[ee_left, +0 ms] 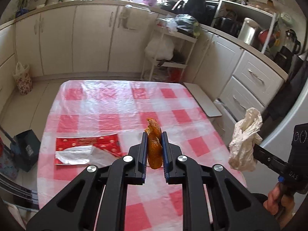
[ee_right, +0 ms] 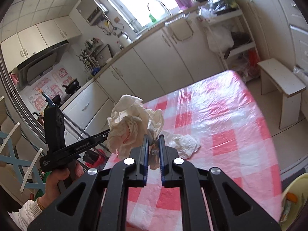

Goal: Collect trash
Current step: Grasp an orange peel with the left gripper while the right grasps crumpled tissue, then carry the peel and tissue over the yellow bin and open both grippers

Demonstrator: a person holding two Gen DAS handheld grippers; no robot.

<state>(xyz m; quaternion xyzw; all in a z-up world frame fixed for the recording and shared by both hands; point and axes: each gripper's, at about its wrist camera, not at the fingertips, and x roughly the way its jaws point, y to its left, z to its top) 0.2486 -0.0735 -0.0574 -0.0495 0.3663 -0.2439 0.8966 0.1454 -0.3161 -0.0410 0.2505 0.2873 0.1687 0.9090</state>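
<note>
The left gripper (ee_left: 154,146) squeezes an orange food scrap (ee_left: 154,148) above the checkered table (ee_left: 107,104). The right gripper (ee_right: 153,148) pinches a crumpled tissue (ee_right: 132,123). Another tissue (ee_right: 184,142) and a red wrapper (ee_left: 86,148) lie on the table, which is mostly bare. A stool (ee_right: 279,80) stands by the far edge.

An orange-brown peel scrap (ee_left: 154,146) stands upright at lower centre. A crumpled white tissue (ee_right: 132,123) hangs mid-frame, another (ee_right: 182,143) lies beside it. A red wrapper (ee_left: 86,148) lies flat, lower left.
</note>
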